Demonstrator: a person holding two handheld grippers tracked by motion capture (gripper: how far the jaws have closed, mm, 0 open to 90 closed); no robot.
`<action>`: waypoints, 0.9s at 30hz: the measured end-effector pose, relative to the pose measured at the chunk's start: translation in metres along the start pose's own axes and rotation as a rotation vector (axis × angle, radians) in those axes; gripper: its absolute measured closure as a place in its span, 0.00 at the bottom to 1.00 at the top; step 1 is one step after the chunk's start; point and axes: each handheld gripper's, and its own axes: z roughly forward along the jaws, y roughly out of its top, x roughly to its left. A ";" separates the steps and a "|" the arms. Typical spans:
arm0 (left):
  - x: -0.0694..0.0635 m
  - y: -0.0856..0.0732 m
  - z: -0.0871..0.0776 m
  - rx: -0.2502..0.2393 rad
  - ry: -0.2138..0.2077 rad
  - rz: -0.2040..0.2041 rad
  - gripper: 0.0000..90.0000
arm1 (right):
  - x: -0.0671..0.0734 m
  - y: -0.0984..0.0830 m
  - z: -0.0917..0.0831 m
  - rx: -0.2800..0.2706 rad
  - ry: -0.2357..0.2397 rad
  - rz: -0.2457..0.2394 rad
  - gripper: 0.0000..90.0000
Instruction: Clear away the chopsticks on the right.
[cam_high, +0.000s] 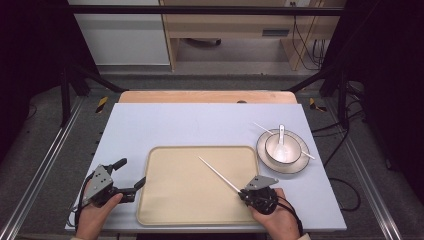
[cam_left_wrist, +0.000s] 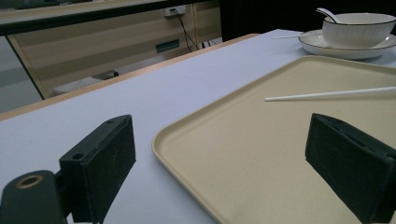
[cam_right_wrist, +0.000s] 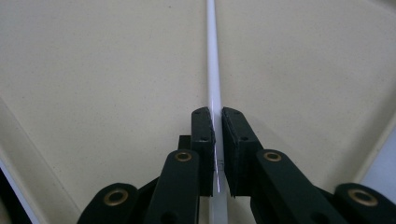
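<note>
Seen from the high view: a beige tray (cam_high: 195, 186) on the pale blue table (cam_high: 165, 125), and beyond the tray's far right corner a white bowl (cam_high: 283, 148) with a spoon (cam_high: 281, 136) on a plate (cam_high: 297, 165), a second white stick (cam_high: 263, 128) resting on that plate. Closer, in the right gripper view: the right gripper (cam_right_wrist: 215, 140) clamped narrow on the near end of a white chopstick (cam_right_wrist: 212, 70), which runs out over the tray. In the left gripper view: the left gripper (cam_left_wrist: 224, 158) spread wide, straddling the tray's left rim, touching nothing, with the chopstick's tip well beyond it over the tray.
</note>
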 end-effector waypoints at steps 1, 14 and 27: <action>0.000 0.000 0.000 0.000 0.000 0.000 0.09 | 0.000 0.000 0.000 -0.001 0.000 -0.004 0.92; 0.000 0.000 0.000 -0.001 0.001 -0.003 0.09 | 0.000 0.001 -0.002 -0.026 -0.010 -0.002 0.82; 0.000 0.000 -0.001 -0.003 -0.002 0.000 0.09 | -0.004 0.019 -0.027 -0.108 -0.036 -0.019 0.40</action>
